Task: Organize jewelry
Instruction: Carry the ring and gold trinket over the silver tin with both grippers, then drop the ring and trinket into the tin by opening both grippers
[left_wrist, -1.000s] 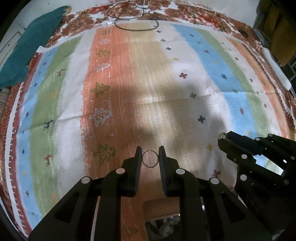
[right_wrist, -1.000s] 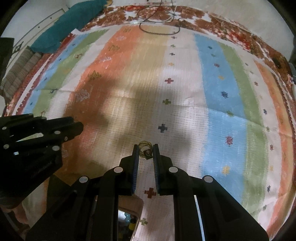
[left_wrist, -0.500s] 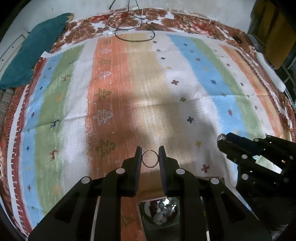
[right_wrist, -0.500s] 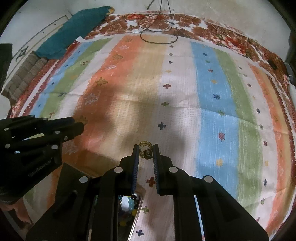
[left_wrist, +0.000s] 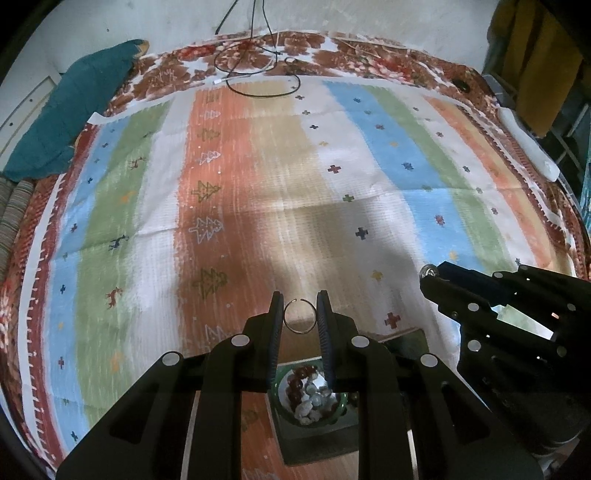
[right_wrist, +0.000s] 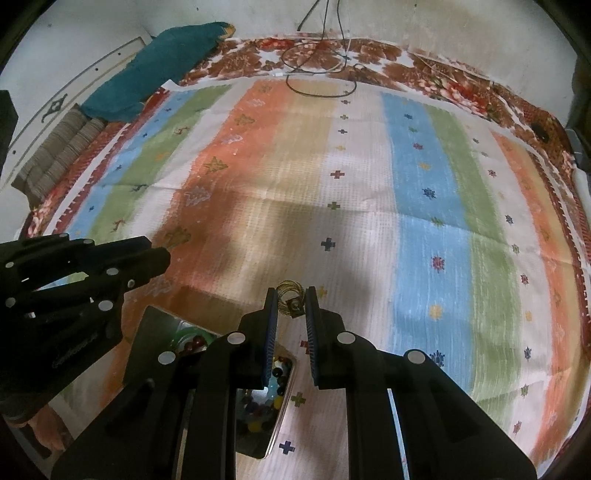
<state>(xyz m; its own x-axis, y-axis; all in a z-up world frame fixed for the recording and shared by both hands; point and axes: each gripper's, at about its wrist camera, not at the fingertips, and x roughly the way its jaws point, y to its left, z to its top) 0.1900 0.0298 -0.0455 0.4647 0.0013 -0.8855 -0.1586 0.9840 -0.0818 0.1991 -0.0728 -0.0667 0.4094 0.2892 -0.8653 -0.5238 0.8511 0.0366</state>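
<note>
My left gripper (left_wrist: 299, 309) is shut on a thin open metal ring (left_wrist: 299, 316) and holds it above the striped cloth (left_wrist: 258, 177). My right gripper (right_wrist: 290, 304) is shut on a coiled gold-wire piece of jewelry (right_wrist: 289, 295); it shows at the right of the left wrist view (left_wrist: 430, 274). Below the left gripper stands a jewelry box (left_wrist: 314, 435) with a green bowl of red and pale beads (left_wrist: 312, 397). In the right wrist view the box (right_wrist: 162, 343) holds a compartment of coloured beads (right_wrist: 264, 398). The left gripper shows at the left there (right_wrist: 162, 258).
Black cables (left_wrist: 258, 74) lie at the cloth's far edge. A teal cushion (left_wrist: 74, 110) lies at the far left. A white object (left_wrist: 528, 147) lies at the far right edge, beside yellow fabric (left_wrist: 535, 55).
Both grippers have risen and pulled back with their pieces still held. The jewelry box and its beads have come further into view beneath them.
</note>
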